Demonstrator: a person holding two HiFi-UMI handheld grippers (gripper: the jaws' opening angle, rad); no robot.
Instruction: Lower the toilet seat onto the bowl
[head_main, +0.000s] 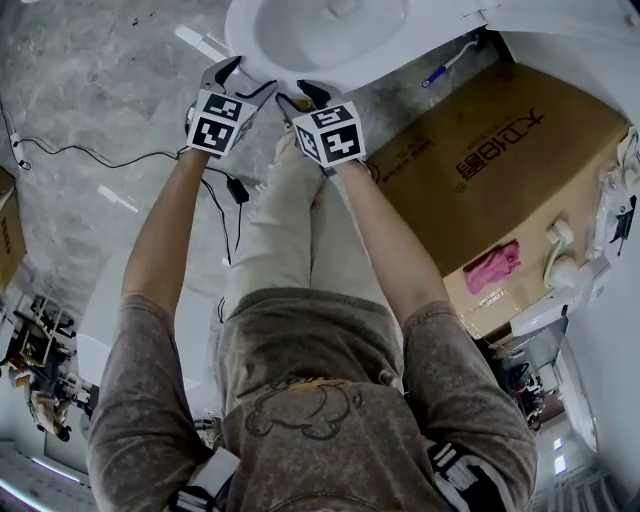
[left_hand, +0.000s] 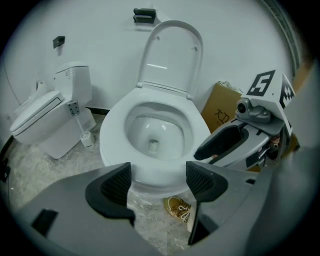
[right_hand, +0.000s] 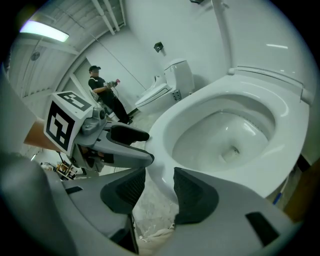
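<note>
The white toilet fills the top of the head view. Its seat ring lies flat on the bowl, and the lid stands upright against the wall behind. My left gripper hovers just in front of the bowl's front rim, jaws wide apart and empty. My right gripper is beside it at the same rim, jaws apart. The bowl's front edge shows close beyond that gap, with no pad pressing on it.
A brown cardboard box stands right of the toilet with a pink cloth on it. A second toilet and a brush are to the left. A black cable crosses the floor. A person stands far off.
</note>
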